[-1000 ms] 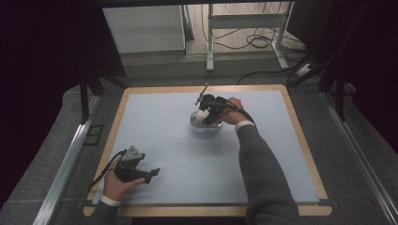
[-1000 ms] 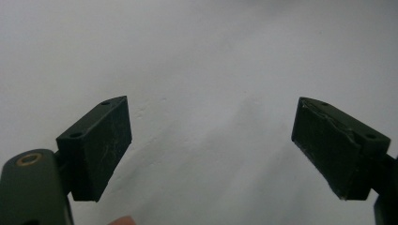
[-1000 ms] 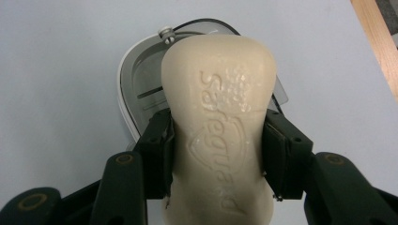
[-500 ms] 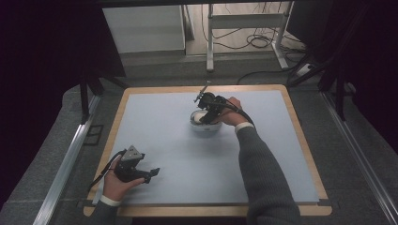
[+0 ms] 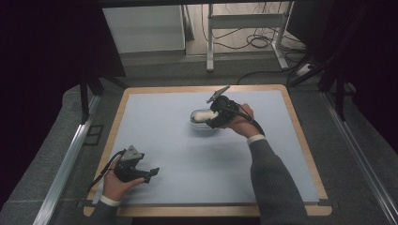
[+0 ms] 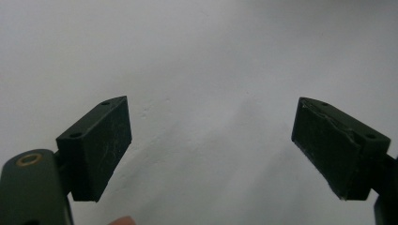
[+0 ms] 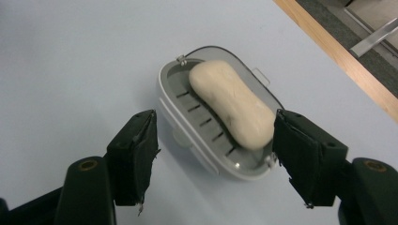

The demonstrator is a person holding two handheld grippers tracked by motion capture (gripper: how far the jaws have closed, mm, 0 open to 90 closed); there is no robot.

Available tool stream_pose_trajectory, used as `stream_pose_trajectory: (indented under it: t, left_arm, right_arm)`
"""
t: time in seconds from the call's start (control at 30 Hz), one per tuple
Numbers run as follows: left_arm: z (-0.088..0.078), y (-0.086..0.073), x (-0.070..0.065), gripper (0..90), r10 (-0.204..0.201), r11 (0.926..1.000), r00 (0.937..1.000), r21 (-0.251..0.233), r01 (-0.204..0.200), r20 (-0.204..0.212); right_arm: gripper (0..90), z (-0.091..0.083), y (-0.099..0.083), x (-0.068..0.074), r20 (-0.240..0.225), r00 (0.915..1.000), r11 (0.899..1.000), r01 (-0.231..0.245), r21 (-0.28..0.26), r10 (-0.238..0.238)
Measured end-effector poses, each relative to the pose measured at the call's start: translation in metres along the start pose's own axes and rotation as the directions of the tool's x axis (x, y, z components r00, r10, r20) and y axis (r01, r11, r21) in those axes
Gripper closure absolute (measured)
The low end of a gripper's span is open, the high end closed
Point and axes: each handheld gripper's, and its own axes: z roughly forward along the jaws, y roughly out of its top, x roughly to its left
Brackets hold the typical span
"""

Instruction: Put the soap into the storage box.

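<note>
A cream bar of soap (image 7: 232,105) lies in an open grey soap dish (image 7: 174,101) near the middle of the pale blue table (image 5: 187,154). In the high view the soap (image 5: 202,115) and dish (image 5: 202,127) sit just left of my right gripper (image 5: 212,119). My right gripper (image 7: 213,161) hovers over the dish's near end, its jaws just opened and apart, with nothing pressed between the pads. My left gripper (image 5: 149,174) rests at the table's front left, and its jaws (image 6: 211,145) stand wide open over bare table.
A wooden rim (image 5: 300,131) frames the blue table top. Beyond the far edge stand a white cabinet (image 5: 143,30) and a metal stand (image 5: 244,23) with cables on the floor. A metal rail (image 5: 65,164) runs along the left side.
My right gripper has drawn back and up a little from the soap dish, toward the right. The soap now lies uncovered in the dish. The left hand has stayed put.
</note>
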Motion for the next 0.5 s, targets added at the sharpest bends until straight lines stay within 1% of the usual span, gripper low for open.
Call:
stream_pose_trajectory:
  t: [0.07,0.2,0.3,0.5]
  left_arm:
    - [0.0,0.0,0.0,12.8,0.001,1.0,1.0,0.001,-0.001,-0.003]
    - [0.001,0.0,0.0,12.9,-0.002,1.0,1.0,0.004,0.002,-0.003]
    - [0.001,0.0,0.0,12.9,0.001,1.0,1.0,0.005,-0.001,-0.007]
    - [0.001,0.0,0.0,12.9,0.003,1.0,1.0,0.008,-0.003,-0.009]
  right_arm:
    - [31.0,-0.006,-0.008,0.0,0.002,0.9999,1.0,-0.015,-0.02,0.015]
    - [31.0,-0.017,-0.025,0.003,-0.008,0.9979,0.996,-0.064,-0.054,0.064]
    - [30.4,-0.025,-0.036,0.01,-0.01,0.9972,0.994,-0.075,-0.078,0.074]
    - [30.0,-0.032,-0.065,0.017,0.001,0.9937,0.989,-0.112,-0.097,0.112]
